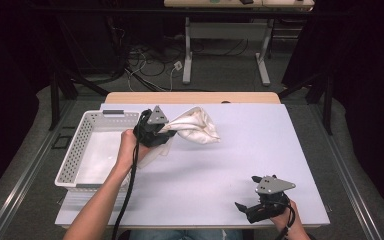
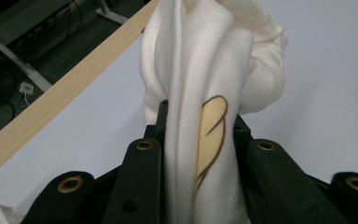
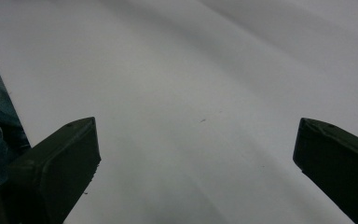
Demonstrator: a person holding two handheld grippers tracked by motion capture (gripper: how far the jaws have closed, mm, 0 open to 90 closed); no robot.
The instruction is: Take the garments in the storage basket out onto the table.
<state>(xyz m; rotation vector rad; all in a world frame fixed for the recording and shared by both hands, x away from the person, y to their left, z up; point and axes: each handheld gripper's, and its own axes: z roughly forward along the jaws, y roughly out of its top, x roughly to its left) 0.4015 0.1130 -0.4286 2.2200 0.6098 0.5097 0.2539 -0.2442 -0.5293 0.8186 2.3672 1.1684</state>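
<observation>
Cream cloth (image 2: 200,70) with a brown-outlined, perhaps yellow, leaf mark.

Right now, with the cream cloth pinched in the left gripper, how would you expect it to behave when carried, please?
The cream cloth is probably floppy: it bunches into soft folds and droops from the left gripper. It looks light, hanging from a single pinch. Its fleecy surface likely resists slipping, though a loose tail could drag over the basket rim.

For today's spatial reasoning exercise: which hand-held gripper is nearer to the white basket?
Left. The left hand-held gripper hangs beside the white basket, clamping a cream cloth. The right hand-held gripper sits open at the table's near right corner.
</observation>
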